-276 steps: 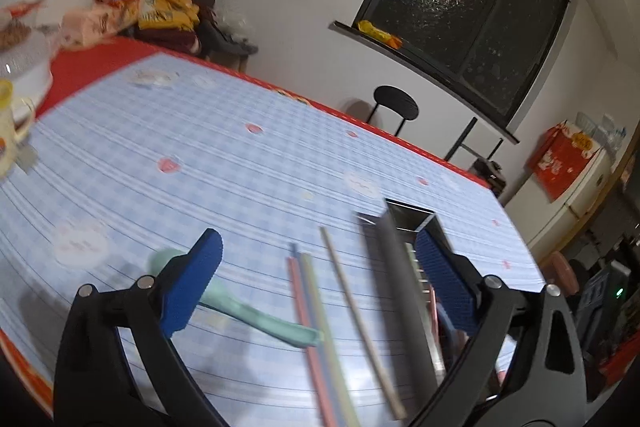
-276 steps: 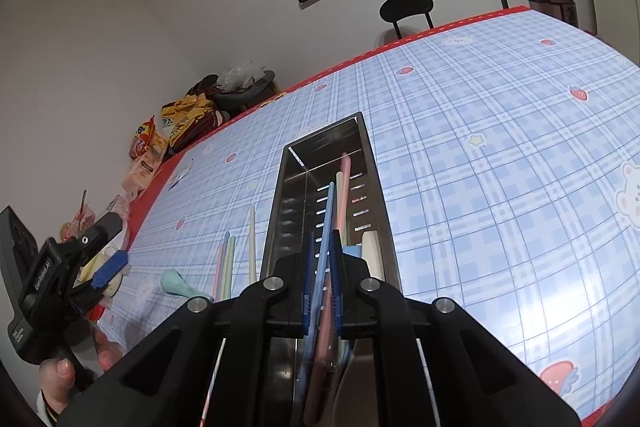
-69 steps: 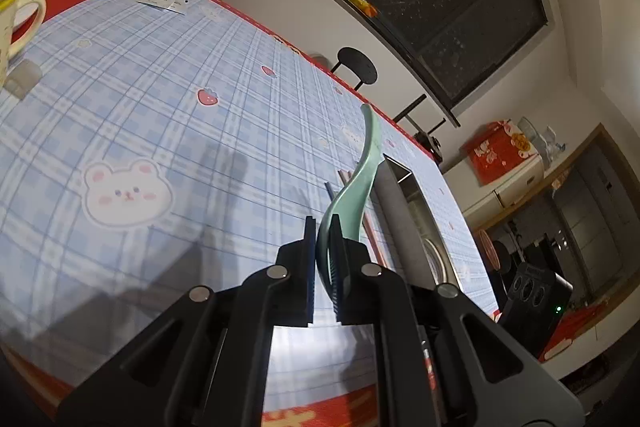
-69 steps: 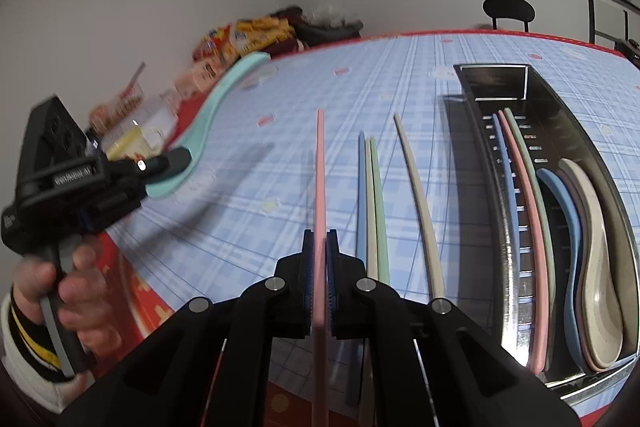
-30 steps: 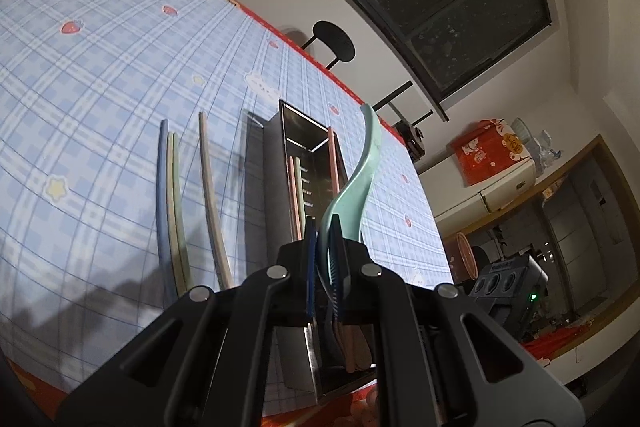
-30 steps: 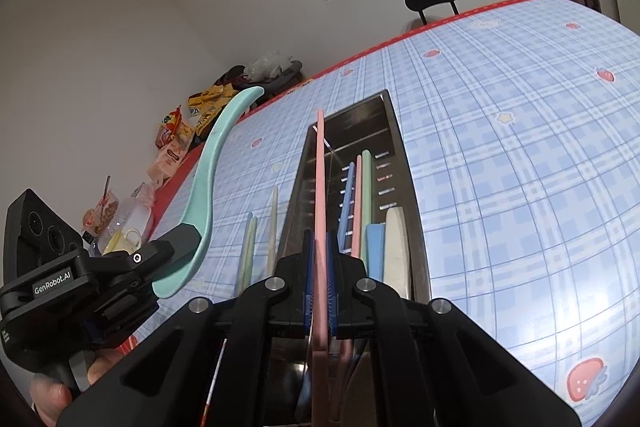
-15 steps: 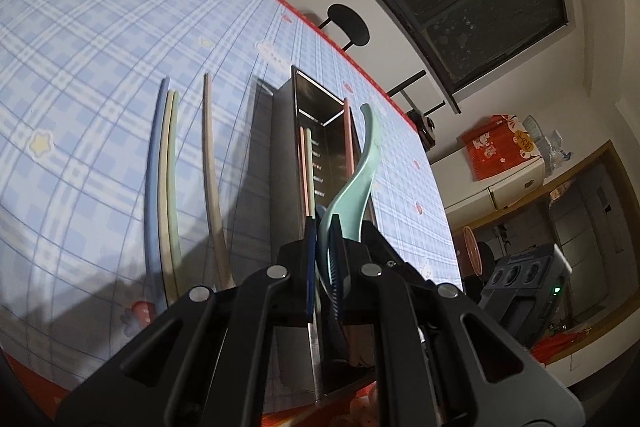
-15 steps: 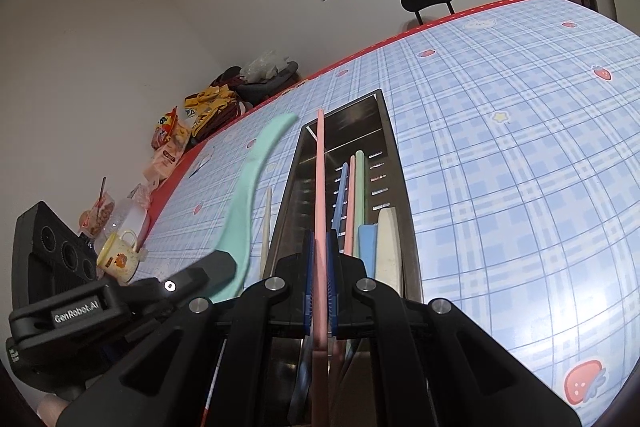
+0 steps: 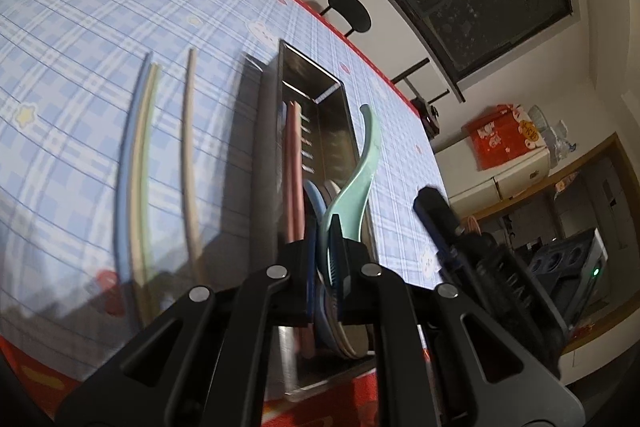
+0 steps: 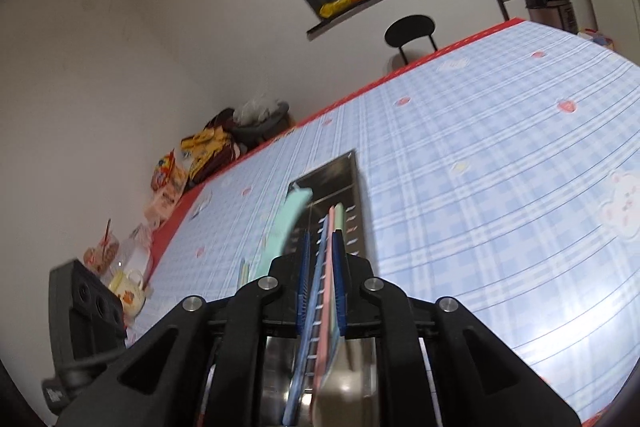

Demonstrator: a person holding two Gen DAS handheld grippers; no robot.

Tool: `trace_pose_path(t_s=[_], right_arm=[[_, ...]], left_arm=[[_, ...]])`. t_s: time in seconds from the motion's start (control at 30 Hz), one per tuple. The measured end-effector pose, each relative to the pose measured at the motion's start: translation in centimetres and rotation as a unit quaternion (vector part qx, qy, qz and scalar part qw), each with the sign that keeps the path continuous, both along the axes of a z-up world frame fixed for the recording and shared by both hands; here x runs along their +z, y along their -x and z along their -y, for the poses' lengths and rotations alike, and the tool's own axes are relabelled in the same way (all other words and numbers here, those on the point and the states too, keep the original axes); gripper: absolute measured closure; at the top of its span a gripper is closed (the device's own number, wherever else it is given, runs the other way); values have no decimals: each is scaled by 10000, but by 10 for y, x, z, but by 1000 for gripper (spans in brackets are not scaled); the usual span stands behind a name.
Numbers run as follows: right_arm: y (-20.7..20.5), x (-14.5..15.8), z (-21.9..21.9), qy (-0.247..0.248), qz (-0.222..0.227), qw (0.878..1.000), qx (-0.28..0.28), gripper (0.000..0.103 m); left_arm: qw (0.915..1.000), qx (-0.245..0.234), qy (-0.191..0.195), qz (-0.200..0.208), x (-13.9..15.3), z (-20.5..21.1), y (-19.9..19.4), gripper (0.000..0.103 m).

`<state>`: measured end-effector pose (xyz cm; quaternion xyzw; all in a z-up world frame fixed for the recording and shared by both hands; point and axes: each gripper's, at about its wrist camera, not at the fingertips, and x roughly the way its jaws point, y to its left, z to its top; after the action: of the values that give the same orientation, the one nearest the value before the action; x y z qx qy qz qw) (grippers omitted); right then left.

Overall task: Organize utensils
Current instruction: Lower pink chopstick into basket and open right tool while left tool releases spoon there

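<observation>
- Blue-check worktop with the steel utensil tray at 12 o'clock.
- Right hand-held gripper has just eased its jaws apart; the pink chopstick now lies loose between them, over the tray.
- Left hand-held gripper pinches the mint spoon above the tray.
- Three chopsticks wait at 9 o'clock.

No text, label or number is legible. The red poster carries gold markings too small to read, and print on the snack packets is blurred beyond reading.
</observation>
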<state>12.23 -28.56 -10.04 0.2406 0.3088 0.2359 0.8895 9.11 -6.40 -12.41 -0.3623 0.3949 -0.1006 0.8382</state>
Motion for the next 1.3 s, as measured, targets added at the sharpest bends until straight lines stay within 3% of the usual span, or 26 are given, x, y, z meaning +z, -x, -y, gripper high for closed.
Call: trace_pose_path(t_s=[0.2,0.57,1.03,1.2,1.3], right_arm=[[3,6,13,-64,73,9999,-110,89],[6,3,21,-142,36,9998,-105,89],[18,11,27,-76,78,9997,-214,85],[24,17,22,-2,159,9998,-124,68],[26,22,14,109,237,9997,26,51]], left_arm=[[9993,-85,-341,-134,-2,25,0,92],[9976,-85,-610,-330,-8,42,1,92],[9970,-308,-689,-141,4,43,10,73],[9949,1,-972,255,27,13,19,55],[9917,126,-1219,393,38,-8,22,55]])
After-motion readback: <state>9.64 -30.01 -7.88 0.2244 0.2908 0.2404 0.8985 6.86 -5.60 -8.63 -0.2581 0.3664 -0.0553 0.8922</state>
